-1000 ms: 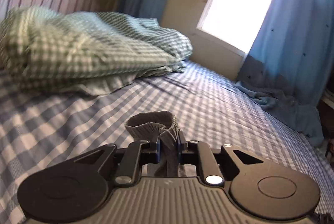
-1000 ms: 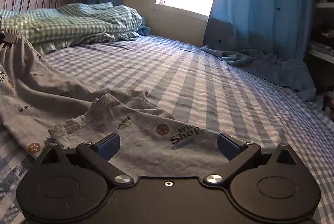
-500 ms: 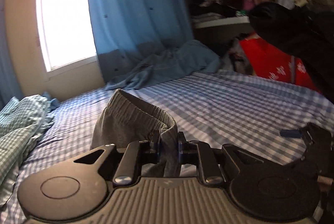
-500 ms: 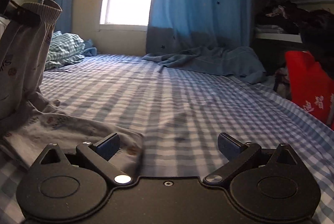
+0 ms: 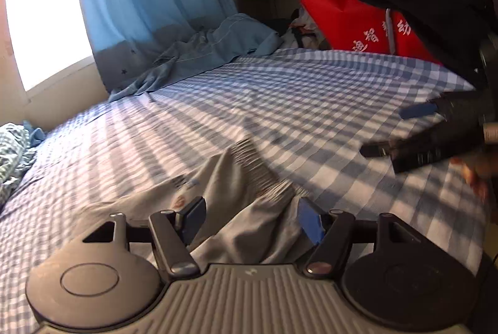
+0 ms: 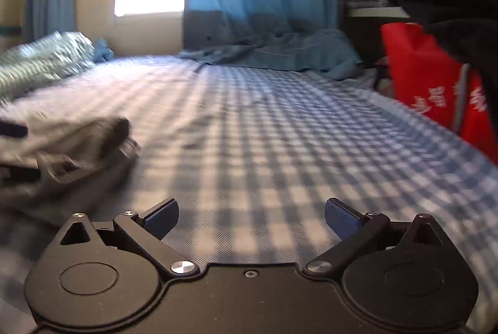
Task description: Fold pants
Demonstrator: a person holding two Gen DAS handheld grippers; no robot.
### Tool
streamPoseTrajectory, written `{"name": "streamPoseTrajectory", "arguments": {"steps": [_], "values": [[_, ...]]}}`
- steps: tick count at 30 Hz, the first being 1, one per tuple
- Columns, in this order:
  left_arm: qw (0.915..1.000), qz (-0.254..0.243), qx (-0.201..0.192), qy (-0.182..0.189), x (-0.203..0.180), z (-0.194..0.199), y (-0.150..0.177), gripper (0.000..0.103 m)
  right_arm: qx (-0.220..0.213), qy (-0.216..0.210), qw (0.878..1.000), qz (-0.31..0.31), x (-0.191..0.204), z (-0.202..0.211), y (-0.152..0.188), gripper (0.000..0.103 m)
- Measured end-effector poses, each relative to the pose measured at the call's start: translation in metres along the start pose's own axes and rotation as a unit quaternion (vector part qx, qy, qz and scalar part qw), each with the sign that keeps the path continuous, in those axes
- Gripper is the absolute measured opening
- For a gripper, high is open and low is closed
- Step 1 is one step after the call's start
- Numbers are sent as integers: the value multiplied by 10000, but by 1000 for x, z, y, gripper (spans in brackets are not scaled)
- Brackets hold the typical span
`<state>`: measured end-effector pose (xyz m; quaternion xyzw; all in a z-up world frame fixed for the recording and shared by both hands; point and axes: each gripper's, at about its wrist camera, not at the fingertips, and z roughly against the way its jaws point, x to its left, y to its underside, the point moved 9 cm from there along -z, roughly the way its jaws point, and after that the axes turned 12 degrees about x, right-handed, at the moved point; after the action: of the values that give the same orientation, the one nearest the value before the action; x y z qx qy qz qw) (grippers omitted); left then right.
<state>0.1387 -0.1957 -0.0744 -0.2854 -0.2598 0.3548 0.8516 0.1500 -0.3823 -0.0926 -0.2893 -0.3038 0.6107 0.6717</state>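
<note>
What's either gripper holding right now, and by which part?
Nothing. The left gripper is opening; the pants' waistband lies loose between its pads, unpressed. The right gripper is open over bare bedsheet.

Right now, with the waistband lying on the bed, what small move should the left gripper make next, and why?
Probably draw the left gripper straight back off the pants. Its jaws are opening and the grey fabric lies loose between them on the checked sheet, no longer pinched. The right gripper is open with only sheet between its jaws.
</note>
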Motion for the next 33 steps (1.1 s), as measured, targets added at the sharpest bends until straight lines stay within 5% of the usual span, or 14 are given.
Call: {"name": "streamPoseTrajectory", "arguments": {"steps": [5, 7, 9, 10, 12, 17, 22, 25, 27, 29, 31, 33], "values": [[9996, -109, 237, 64, 12, -9, 19, 74, 255, -2222, 9718, -744, 49, -33, -41, 94], [9997, -104, 230, 39, 16, -9, 21, 78, 511, -2442, 9643, -888, 62, -56, -51, 86], [9997, -215, 139, 45, 16, -8, 21, 82, 712, -2408, 9631, -963, 68, -75, -55, 61], [9994, -270, 173, 88, 16, -8, 21, 76, 821, -2369, 9632, -971, 71, -83, -56, 52], [9984, -395, 354, 199, 11, -10, 22, 7, 886, -2242, 9664, -887, 75, -88, -56, 22], [9973, -423, 442, 396, -1, -3, 31, 2, 580, -2218, 9683, -996, 70, -62, -65, 0], [9973, -363, 575, 278, -12, -11, 52, 2, 819, -1845, 9740, -1025, 53, -63, -53, 0], [9982, 51, 431, 409, -5, 1, 55, 7, 864, -1672, 9773, -972, 57, -57, -41, 21], [9979, 344, 277, 478, 5, 18, 58, 29, 612, -1581, 9829, -722, 65, -38, -43, 46], [9968, 698, 113, 379, 22, 39, 64, 37, 366, -1577, 9860, -411, 77, -18, -47, 60], [9962, 853, 43, 146, 45, 53, 75, 42, 334, -1705, 9848, -76, 93, -6, -48, 69], [9966, 771, -21, -276, 74, 62, 83, 68, 442, -1831, 9816, 305, 110, 0, -44, 74]]}}
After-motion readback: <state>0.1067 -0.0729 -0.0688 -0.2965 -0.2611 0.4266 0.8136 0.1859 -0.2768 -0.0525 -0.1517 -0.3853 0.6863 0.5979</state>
